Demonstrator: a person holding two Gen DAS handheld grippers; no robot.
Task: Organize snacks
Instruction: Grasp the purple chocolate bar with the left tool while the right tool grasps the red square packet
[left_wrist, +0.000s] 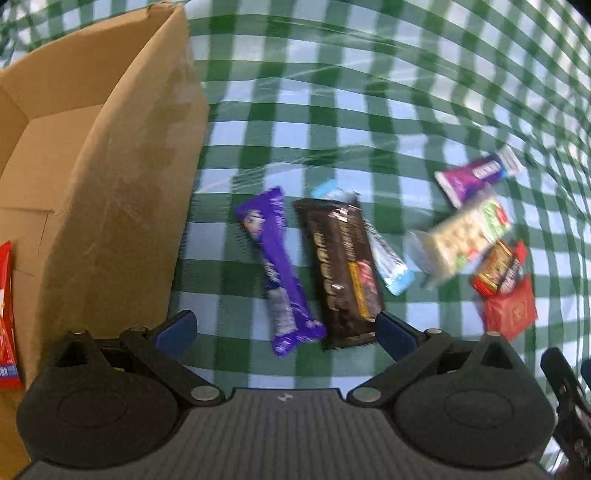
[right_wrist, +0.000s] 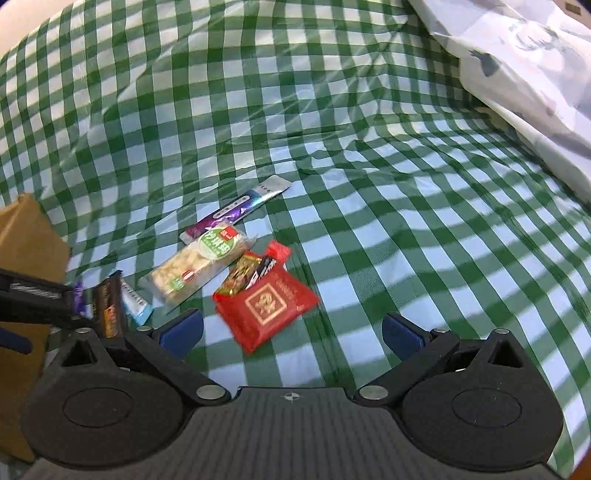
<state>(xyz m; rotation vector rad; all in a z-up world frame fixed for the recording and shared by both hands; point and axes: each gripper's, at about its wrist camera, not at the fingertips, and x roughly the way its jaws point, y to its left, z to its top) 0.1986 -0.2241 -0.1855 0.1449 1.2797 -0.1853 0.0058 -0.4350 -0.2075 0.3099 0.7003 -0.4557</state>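
In the left wrist view my left gripper (left_wrist: 286, 326) is open and empty, just above a purple bar (left_wrist: 275, 266) and a dark brown bar (left_wrist: 340, 269). A light blue bar (left_wrist: 384, 254) lies beside them. A cardboard box (left_wrist: 110, 184) stands to the left with a red packet (left_wrist: 6, 317) inside. In the right wrist view my right gripper (right_wrist: 293, 330) is open and empty, just short of a red packet (right_wrist: 267, 304). Beyond it lie a small red-gold snack (right_wrist: 247, 273), a clear nougat pack (right_wrist: 199, 267) and a purple-silver bar (right_wrist: 240, 210).
Everything lies on a wrinkled green-and-white checked cloth (right_wrist: 369, 184). A pale patterned pillow or bedding (right_wrist: 524, 74) rises at the far right. The left gripper's body (right_wrist: 33, 299) and the box's corner (right_wrist: 29, 236) show at the left of the right wrist view.
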